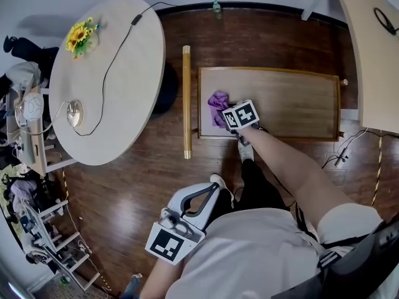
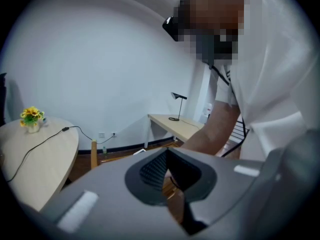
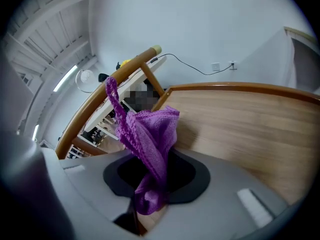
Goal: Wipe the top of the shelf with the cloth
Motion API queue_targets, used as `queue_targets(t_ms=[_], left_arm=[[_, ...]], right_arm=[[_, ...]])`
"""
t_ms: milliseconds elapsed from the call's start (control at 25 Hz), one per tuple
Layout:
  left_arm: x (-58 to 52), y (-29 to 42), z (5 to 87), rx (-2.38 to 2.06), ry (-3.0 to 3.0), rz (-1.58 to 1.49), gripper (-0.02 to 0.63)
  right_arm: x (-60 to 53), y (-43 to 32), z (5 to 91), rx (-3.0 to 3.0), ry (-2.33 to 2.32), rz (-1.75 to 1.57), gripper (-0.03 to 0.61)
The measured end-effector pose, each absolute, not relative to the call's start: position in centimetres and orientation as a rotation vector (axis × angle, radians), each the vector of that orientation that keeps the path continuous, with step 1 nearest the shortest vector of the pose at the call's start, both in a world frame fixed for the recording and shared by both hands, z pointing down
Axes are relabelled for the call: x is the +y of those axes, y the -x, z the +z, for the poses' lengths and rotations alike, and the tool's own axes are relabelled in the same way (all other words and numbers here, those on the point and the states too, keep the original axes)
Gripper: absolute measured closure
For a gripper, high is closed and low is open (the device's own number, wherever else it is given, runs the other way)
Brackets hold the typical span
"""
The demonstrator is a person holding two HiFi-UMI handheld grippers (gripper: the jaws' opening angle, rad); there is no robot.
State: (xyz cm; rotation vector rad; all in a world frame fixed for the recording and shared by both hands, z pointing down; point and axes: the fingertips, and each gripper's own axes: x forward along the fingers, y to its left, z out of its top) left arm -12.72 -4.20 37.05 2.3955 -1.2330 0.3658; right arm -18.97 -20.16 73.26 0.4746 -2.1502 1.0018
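Fingers [image 3: 90,184] of the right gripper [image 3: 150,199] clench the purple cloth [image 3: 150,134] at the left end of the wooden shelf top [image 1: 293,104]. The left gripper [image 2: 170,169], fingers pressed together empty, hangs near the person's torso.

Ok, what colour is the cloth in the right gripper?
Purple. The cloth shows best in the right gripper view.
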Motion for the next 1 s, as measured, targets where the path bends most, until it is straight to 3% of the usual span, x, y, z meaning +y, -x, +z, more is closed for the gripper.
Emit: queue_targets(t_ms=[1000], left_arm=[[-8.7, 3.3, 36.9, -0.87, -2.595, 0.383, 0.595]], right_arm=[[-28.1, -23.2, 74.2, -1.825, -0.984, 0.875, 0.479]])
